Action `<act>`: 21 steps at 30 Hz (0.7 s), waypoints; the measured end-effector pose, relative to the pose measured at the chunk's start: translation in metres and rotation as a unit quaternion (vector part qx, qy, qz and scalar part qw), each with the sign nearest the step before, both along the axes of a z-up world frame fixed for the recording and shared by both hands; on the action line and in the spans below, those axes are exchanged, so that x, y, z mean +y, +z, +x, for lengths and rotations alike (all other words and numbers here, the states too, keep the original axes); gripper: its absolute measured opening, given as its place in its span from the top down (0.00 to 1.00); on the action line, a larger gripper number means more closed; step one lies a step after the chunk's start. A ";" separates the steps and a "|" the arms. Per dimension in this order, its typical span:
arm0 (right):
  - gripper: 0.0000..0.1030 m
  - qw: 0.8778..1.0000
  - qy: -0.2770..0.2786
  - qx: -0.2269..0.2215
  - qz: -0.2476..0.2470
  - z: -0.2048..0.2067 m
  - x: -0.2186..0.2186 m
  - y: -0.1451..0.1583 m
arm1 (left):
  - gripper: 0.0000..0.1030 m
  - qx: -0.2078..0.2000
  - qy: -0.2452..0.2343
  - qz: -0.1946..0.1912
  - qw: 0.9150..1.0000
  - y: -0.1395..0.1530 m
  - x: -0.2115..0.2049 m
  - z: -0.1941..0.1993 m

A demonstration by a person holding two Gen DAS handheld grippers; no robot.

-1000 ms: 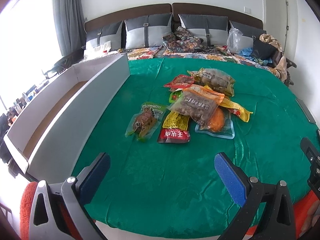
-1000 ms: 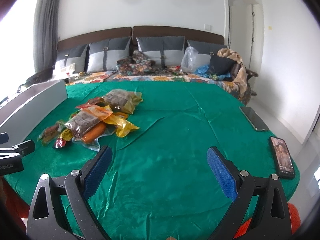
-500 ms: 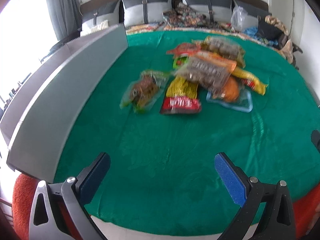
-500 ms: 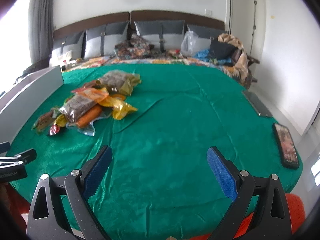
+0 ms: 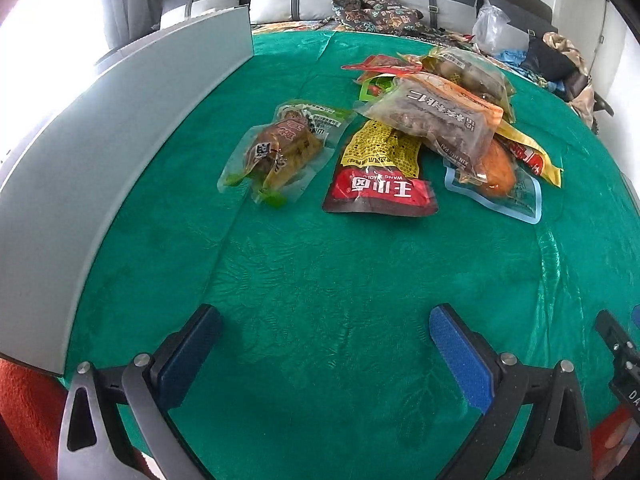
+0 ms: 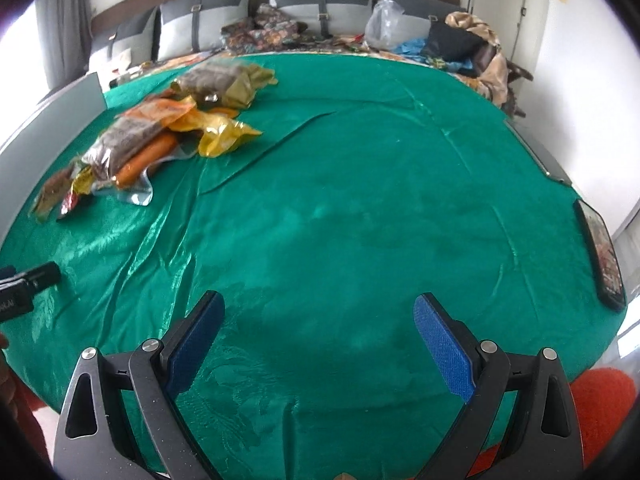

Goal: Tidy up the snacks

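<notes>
A pile of snack packets (image 5: 436,120) lies on the green cloth (image 5: 320,280). Nearest me are a clear packet of brown food (image 5: 280,152) and a red and yellow packet (image 5: 380,176). A large nut bag (image 5: 436,120) lies on an orange sausage pack (image 5: 500,172). The pile also shows in the right wrist view (image 6: 152,140) at the far left. My left gripper (image 5: 324,340) is open and empty, short of the packets. My right gripper (image 6: 318,328) is open and empty over bare cloth.
A long grey open box (image 5: 120,128) runs along the left edge of the cloth. Two phones (image 6: 604,256) lie at the right edge. Pillows (image 6: 224,12) and bags (image 6: 452,44) line the far side. The other gripper's tip (image 6: 28,280) shows at the left.
Both grippers have moved forward and tilted down towards the cloth. The snack pile now looks nearer in the left wrist view. Both stay open.
</notes>
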State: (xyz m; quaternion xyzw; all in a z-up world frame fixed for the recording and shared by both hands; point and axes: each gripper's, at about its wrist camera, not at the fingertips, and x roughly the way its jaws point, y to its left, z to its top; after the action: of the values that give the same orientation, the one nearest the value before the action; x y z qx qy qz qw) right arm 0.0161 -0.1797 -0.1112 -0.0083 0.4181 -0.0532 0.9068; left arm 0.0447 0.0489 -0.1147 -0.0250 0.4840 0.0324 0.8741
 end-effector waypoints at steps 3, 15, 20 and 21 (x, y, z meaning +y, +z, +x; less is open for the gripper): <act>0.06 1.000 0.006 0.003 -0.001 0.001 0.003 -0.003 | 0.00 0.005 0.000 -0.001 1.000 0.001 0.002 0.001; 0.05 1.000 0.005 0.009 0.019 0.005 0.002 -0.004 | 0.00 0.015 0.000 -0.001 1.000 0.001 0.001 0.001; 0.06 1.000 0.002 0.012 0.023 0.007 0.002 -0.004 | 0.00 0.003 -0.007 0.000 1.000 0.001 0.000 -0.003; 0.06 1.000 0.002 0.013 0.023 0.007 0.002 -0.004 | 0.00 0.001 -0.008 0.001 1.000 0.001 0.000 -0.004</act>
State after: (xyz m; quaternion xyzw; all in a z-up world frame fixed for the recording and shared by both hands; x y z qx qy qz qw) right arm 0.0235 -0.1777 -0.1152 0.0112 0.4310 -0.0418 0.9013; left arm 0.0404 0.0493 -0.1136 -0.0206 0.4847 0.0257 0.8741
